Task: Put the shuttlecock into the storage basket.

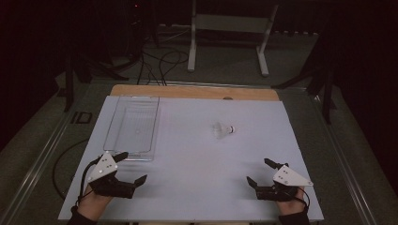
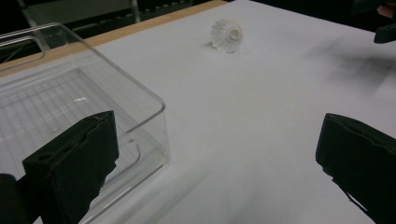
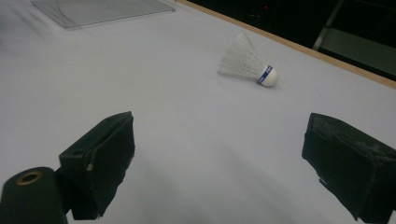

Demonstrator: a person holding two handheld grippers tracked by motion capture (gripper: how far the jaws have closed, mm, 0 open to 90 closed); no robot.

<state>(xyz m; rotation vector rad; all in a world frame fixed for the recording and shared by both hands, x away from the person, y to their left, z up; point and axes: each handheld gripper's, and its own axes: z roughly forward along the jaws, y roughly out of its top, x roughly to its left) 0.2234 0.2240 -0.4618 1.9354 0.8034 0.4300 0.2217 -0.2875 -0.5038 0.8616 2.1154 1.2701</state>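
A white feathered shuttlecock (blue-banded cork) is laid on its side mid-table. Left gripper and right gripper are held spread wide, nothing grasped, the left beside a clear plastic rectangular tray.

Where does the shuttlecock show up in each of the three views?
High view: shuttlecock lies right of centre on the white table, cork pointing right.
Left gripper view: top centre, beyond the clear tray.
Right gripper view: upper right of centre, lying on its side.
Shared landmark: the clear tray, also at the right gripper view's top left.
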